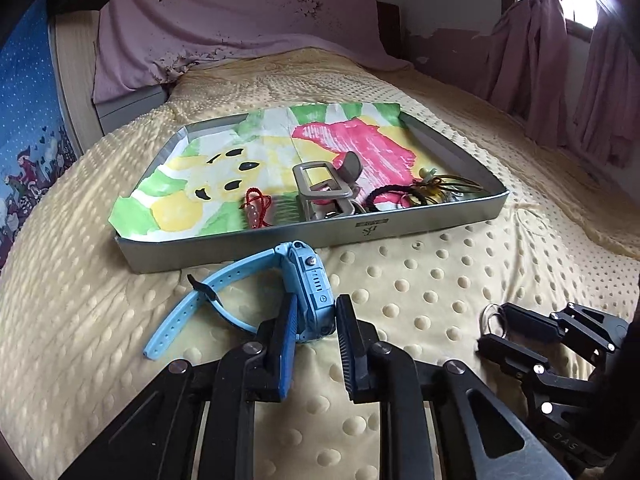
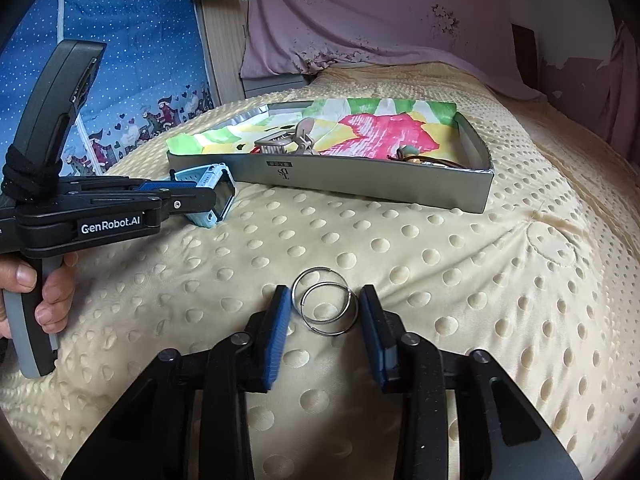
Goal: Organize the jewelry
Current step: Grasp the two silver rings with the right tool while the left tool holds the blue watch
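Note:
A light blue watch [image 1: 312, 276] stands on its edge on the yellow dotted blanket, just in front of the grey tray [image 1: 360, 232]. My left gripper [image 1: 318, 308] is shut on the watch body, and its strap trails off to the left. The right wrist view shows the same grip from the side, with the watch [image 2: 204, 178] in the left gripper [image 2: 216, 200]. Two thin silver hoop earrings [image 2: 326, 304] lie overlapping on the blanket. My right gripper [image 2: 325, 296] straddles them, open, with a small gap at each pad. It also shows in the left wrist view [image 1: 494, 326].
The tray [image 2: 360, 184] is lined with a colourful painted sheet. It holds a grey hair claw [image 1: 324, 188], a red cord charm [image 1: 254, 204] and black hair ties [image 1: 392, 196]. A hand [image 2: 52, 292] grips the left gripper's handle. Pink cloth and a headboard stand behind the bed.

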`<action>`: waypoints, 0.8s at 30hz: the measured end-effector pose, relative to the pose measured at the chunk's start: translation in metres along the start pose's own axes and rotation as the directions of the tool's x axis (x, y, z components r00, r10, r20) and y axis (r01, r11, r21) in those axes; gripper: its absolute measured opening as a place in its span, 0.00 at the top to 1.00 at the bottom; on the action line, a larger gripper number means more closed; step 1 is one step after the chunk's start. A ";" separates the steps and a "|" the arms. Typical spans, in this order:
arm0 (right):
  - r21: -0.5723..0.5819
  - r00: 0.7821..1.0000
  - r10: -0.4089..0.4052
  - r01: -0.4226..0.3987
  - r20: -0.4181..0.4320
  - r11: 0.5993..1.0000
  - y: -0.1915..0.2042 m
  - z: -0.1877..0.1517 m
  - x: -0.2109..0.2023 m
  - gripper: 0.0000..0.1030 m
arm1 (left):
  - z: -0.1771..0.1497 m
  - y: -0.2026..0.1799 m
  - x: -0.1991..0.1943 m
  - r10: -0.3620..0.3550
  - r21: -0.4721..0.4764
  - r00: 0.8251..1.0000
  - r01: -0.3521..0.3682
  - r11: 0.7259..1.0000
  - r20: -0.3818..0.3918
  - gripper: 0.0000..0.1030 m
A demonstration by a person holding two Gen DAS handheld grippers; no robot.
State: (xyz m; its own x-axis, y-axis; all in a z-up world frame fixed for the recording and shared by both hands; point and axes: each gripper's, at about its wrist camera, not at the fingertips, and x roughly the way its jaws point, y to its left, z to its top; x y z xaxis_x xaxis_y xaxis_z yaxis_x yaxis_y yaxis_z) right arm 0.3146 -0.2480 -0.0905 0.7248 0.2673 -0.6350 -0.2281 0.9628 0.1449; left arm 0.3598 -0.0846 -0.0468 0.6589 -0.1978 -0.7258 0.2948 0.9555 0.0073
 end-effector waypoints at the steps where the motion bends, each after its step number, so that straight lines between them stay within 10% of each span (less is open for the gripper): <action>1: -0.003 1.000 0.004 -0.004 -0.002 1.000 0.001 0.000 0.000 0.74 | 0.000 0.000 0.000 -0.013 -0.001 1.000 0.013 1.000 0.004 0.82; 24: 0.004 0.986 0.005 -0.006 0.170 1.000 -0.010 0.030 -0.034 0.74 | 0.004 -0.014 -0.036 -0.180 -0.063 0.972 0.191 0.980 0.148 0.83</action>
State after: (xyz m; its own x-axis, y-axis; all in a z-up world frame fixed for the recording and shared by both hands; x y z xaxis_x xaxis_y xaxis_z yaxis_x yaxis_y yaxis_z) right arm 0.3120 -0.2651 -0.0476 0.8233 0.2753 -0.4964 -0.2297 0.9613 0.1523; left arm 0.3345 -0.0915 -0.0178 0.6899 -0.3969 -0.6054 0.3709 0.9120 -0.1752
